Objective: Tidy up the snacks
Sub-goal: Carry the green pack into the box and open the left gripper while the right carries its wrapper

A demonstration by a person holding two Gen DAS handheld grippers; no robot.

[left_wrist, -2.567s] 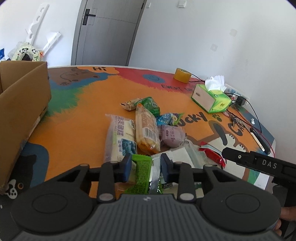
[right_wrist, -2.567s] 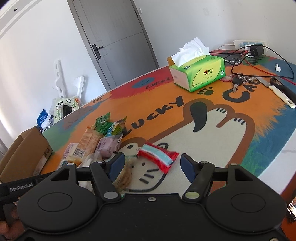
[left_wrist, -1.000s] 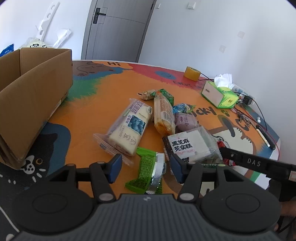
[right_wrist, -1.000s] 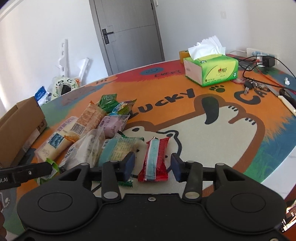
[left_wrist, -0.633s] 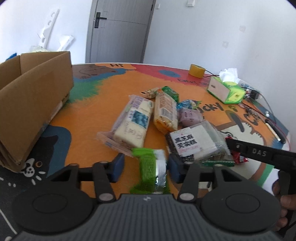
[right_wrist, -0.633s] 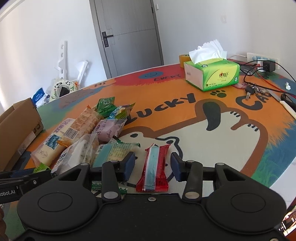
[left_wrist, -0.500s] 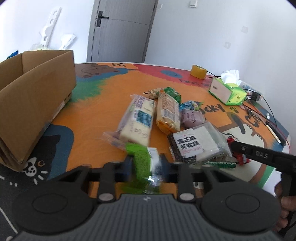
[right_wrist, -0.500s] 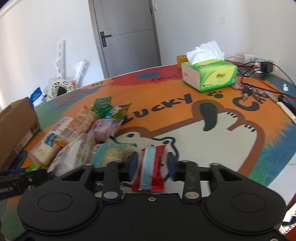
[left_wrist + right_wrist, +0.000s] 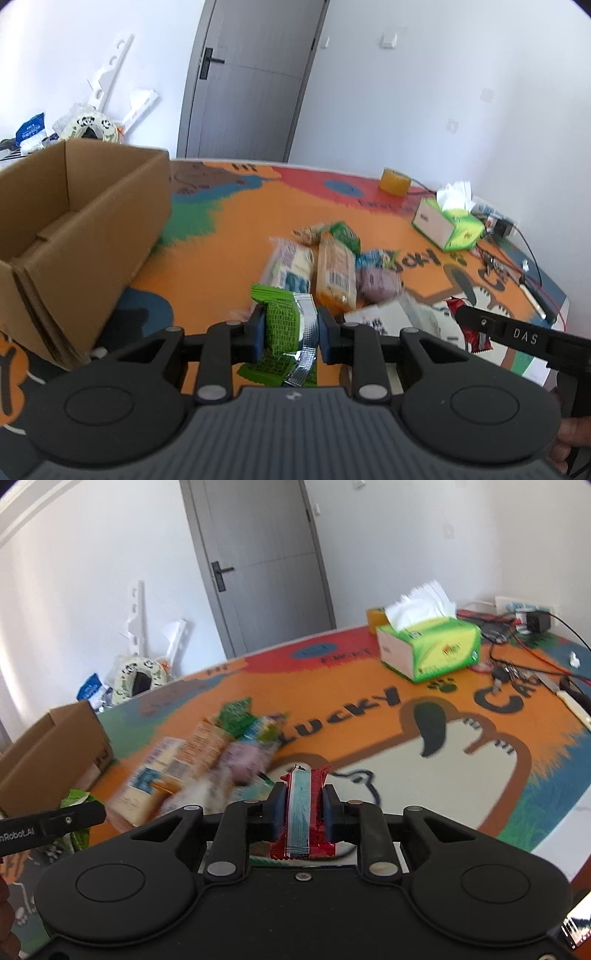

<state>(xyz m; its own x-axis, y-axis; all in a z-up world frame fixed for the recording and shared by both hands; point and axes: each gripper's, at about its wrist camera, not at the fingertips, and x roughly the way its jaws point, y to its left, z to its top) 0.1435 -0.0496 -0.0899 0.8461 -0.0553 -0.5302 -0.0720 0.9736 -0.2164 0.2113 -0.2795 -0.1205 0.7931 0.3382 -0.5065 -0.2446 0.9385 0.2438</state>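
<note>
Left gripper (image 9: 290, 328) clamped on green-and-silver snack packet (image 9: 286, 319), right gripper (image 9: 304, 808) clamped on red-and-blue snack bar (image 9: 303, 808), both clear of the table, presumably for carrying to open cardboard box (image 9: 74, 218) at left.

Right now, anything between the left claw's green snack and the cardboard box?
Nothing visible. The left claw is shut on the green snack packet; the open cardboard box sits to its left across bare mat. The other snacks lie on the far side, away from the box.
</note>
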